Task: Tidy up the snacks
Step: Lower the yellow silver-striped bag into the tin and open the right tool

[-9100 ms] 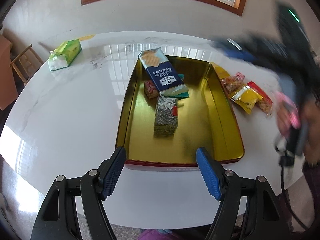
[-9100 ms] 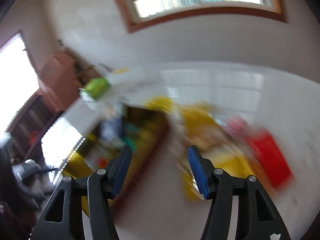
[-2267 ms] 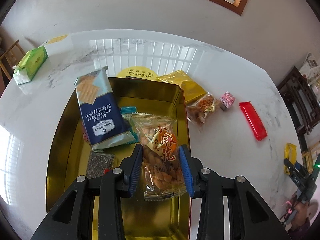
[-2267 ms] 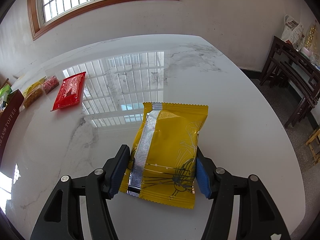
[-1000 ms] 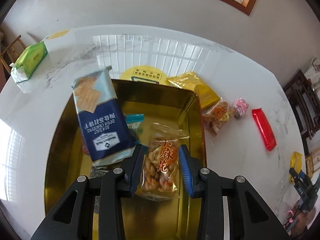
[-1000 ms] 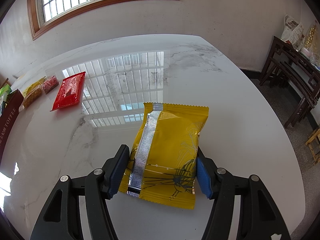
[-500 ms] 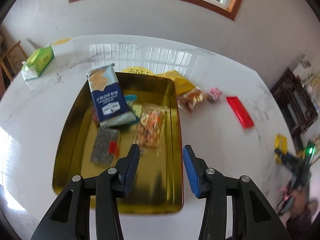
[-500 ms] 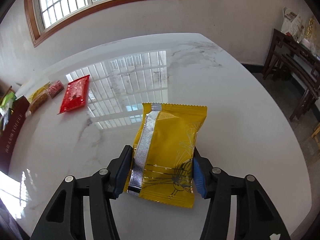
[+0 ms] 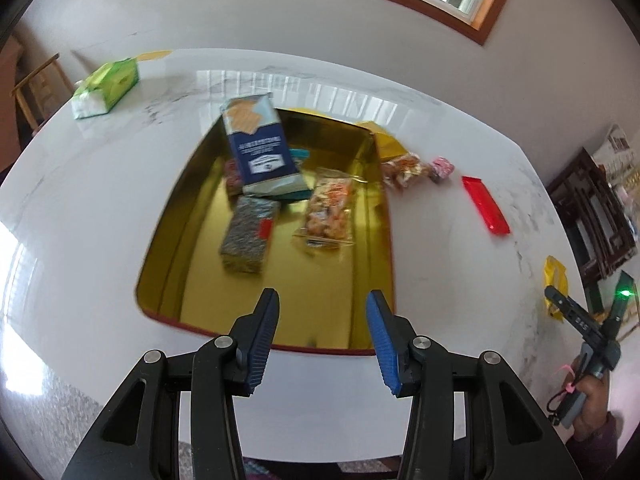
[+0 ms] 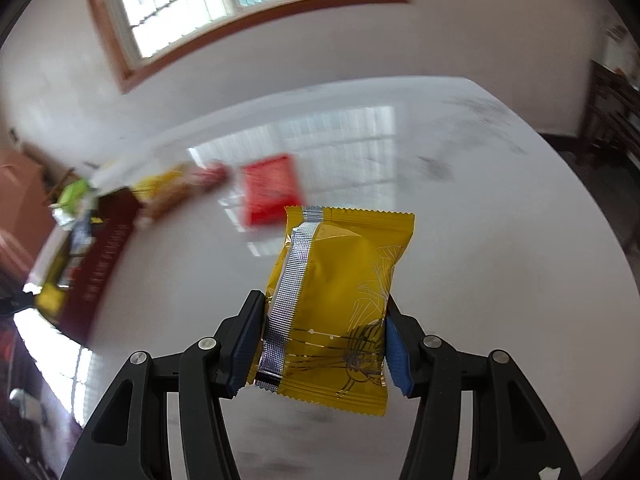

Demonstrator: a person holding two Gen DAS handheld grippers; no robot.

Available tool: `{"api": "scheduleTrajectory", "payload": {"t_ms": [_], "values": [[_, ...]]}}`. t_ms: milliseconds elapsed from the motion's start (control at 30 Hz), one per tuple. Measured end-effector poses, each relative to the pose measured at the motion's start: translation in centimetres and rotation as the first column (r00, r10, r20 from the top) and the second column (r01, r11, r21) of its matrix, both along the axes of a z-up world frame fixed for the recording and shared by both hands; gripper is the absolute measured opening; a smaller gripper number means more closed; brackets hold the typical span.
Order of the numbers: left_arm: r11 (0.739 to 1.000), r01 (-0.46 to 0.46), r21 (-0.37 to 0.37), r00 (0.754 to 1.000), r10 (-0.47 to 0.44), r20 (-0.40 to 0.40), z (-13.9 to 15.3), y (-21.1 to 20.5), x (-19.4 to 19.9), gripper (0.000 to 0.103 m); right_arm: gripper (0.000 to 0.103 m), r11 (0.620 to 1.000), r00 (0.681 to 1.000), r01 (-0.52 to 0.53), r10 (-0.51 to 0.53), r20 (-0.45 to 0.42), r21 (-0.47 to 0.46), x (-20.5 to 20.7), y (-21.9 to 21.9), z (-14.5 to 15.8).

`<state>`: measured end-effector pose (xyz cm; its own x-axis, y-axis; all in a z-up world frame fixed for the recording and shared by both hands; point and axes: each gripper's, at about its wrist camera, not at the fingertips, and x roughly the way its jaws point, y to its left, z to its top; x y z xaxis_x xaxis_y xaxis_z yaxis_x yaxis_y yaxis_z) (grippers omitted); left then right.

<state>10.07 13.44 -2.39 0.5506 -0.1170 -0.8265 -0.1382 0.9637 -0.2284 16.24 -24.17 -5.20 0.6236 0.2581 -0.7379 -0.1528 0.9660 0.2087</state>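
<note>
Inside gold tin (image 9: 176, 240): five snacks; left gripper (image 9: 322, 334) parted, empty; right gripper (image 10: 324, 346) clamps one yellow packet (image 10: 340, 300).

A: Where is the left gripper (image 9: 322, 326)?
B: Bottom centre of its view, angled downward. Its jaws have just been opening, with nothing between them.

A: And the right gripper (image 10: 320, 346)?
B: Low centre of its view; its jaws have just been closing, pads pressing a yellow packet (image 10: 340, 304). A hand (image 9: 592, 412) carries it at lower right.

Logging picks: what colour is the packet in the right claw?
Yellow packet with a silver seam strip; clearest in the right wrist view.
</note>
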Motion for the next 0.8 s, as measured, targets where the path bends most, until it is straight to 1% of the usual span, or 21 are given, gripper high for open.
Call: {"api": "scheduleTrajectory", "payload": {"t_ms": [133, 233, 333, 467, 567, 633, 733, 800], "values": [[1.0, -0.03, -0.007, 1.0, 0.03, -0.002, -0.3, 1.0, -0.7, 0.047, 0.052, 0.991, 0.992, -0.124, 0.123, 0.026, 0.053, 0.0, 4.8, 2.4], [0.999, -0.042, -0.005, 0.999, 0.042, 0.0, -0.3, 1.4, -1.2, 0.047, 0.052, 0.969, 0.972, -0.234, 0.23, 0.049, 0.083, 0.1, 9.2, 4.2], [0.999, -0.047, 0.001, 0.999, 0.047, 0.006, -0.1, 1.8, -1.8, 0.047, 0.052, 0.935, 0.942, -0.336, 0.332, 0.052, 0.114, 0.5, 13.6, 5.2], [0.998, -0.052, 0.024, 0.998, 0.052, 0.019, 0.2, 2.1, -2.5, 0.047, 0.052, 0.889, 0.899, -0.438, 0.437, 0.034, 0.132, 1.1, 19.1, 5.2], [0.997, -0.054, 0.049, 0.998, 0.052, 0.031, 0.4, 2.5, -3.0, 0.047, 0.052, 0.858, 0.864, -0.501, 0.502, 0.024, 0.115, 1.3, 22.8, 4.9], [0.997, -0.053, 0.054, 0.998, 0.052, 0.034, 0.4, 2.8, -3.4, 0.047, 0.052, 0.846, 0.851, -0.524, 0.526, 0.008, 0.097, 1.9, 24.8, 4.4], [0.998, -0.051, 0.042, 0.998, 0.05, 0.023, 0.1, 3.2, -3.5, 0.047, 0.052, 0.833, 0.834, -0.548, 0.551, -0.03, 0.076, 3.1, 27.4, 3.2], [0.998, -0.052, 0.035, 0.998, 0.051, 0.02, -0.1, 3.5, -3.6, 0.047, 0.052, 0.824, 0.823, -0.563, 0.566, -0.051, 0.065, 3.5, 28.4, 2.6]]}}
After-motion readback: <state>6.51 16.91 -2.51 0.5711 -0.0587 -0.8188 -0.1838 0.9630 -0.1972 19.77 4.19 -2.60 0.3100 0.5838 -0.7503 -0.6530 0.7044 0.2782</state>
